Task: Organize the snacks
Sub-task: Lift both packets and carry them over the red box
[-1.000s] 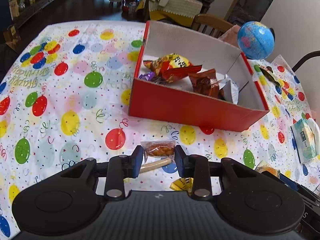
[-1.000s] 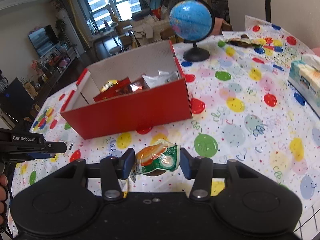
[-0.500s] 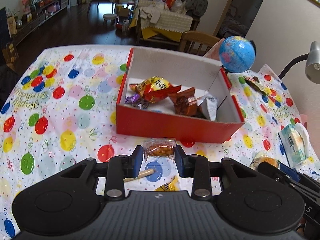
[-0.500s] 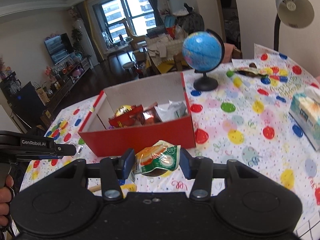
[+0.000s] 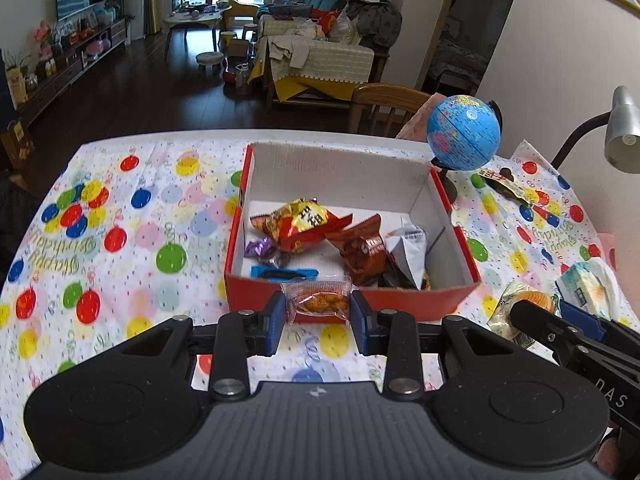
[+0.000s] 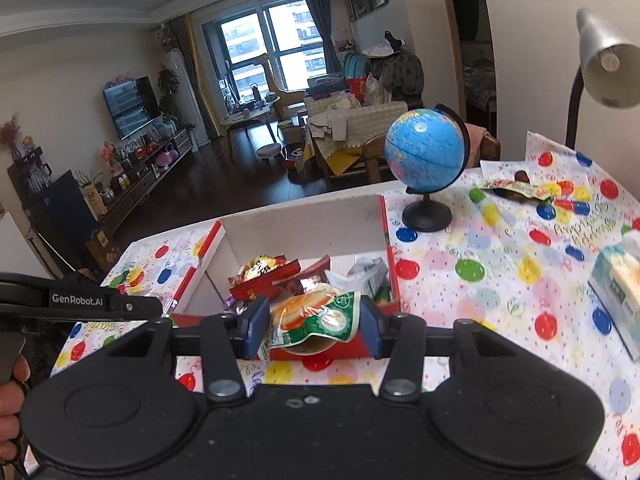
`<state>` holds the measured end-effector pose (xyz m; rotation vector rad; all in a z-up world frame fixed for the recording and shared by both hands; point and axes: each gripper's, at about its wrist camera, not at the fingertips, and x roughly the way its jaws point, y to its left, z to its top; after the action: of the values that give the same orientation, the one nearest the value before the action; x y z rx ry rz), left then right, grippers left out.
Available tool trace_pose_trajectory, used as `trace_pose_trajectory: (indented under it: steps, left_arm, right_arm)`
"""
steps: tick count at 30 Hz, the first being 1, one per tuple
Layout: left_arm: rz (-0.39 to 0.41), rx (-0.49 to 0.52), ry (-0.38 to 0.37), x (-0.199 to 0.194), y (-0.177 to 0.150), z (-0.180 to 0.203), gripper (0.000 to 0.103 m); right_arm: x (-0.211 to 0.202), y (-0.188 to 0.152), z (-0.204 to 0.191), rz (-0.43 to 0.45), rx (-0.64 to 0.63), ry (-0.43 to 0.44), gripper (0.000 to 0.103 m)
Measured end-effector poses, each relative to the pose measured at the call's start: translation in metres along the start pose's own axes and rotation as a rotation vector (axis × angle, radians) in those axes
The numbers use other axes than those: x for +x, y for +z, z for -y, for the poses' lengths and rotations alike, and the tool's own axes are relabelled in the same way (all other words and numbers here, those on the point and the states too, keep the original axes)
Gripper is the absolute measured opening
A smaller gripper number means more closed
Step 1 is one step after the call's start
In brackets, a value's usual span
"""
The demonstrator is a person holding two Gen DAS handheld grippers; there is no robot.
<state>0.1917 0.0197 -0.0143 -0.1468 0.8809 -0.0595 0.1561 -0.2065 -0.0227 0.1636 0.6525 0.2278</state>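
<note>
Clearly both tongs are loaded: the left gripper (image 5: 319,312) is clamped on a clear-wrapped pastry (image 5: 319,300), and the right gripper (image 6: 314,322) pinches a green-and-white packet (image 6: 316,316). Each snack hangs above the near wall of the red box (image 5: 400,300), which sits mid-table on the balloon tablecloth (image 5: 120,240).

To do the drop well, I judge each packet should be carried past the near wall, over the bare floor of the box, before the jaws part; releasing too soon could leave it on the rim or the cloth. The left has open space at the near left corner, beside the blue wrapper (image 5: 284,272). The right should aim clear of the orange bag (image 5: 300,220) and brown packet (image 5: 360,252), and the two tools should go in apart.

How high either snack hangs above the rim is hard to tell through the fisheye. The right packet's print is unreadable, and the box's near right corner is hidden behind its wall.
</note>
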Motion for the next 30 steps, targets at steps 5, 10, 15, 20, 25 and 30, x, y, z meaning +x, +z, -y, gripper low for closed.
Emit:
trace_pose_trajectory:
  steps: [5, 10, 15, 20, 25, 30]
  left_arm:
    - [-0.012, 0.029, 0.001, 0.020, 0.020, -0.002, 0.034]
    - [-0.036, 0.052, 0.009, 0.047, 0.036, -0.006, 0.034]
    - [-0.073, 0.062, 0.010, 0.078, 0.048, -0.011, 0.034]
    - [-0.113, 0.078, 0.028, 0.110, 0.053, -0.014, 0.034]
    - [-0.173, 0.096, 0.026, 0.138, 0.052, -0.015, 0.034]
    - [-0.224, 0.122, 0.026, 0.164, 0.048, -0.011, 0.034]
  right_arm:
    - [0.021, 0.012, -0.006, -0.015, -0.016, -0.018, 0.046]
    - [0.050, 0.022, -0.011, -0.040, -0.018, -0.048, 0.046]
    - [0.081, 0.030, -0.012, -0.065, -0.029, -0.073, 0.014]
    - [0.111, 0.030, -0.016, -0.112, -0.056, -0.093, 0.016]
    - [0.131, 0.024, -0.012, -0.163, -0.037, -0.102, 0.018]
    - [0.138, 0.015, -0.010, -0.203, -0.023, -0.104, 0.022]
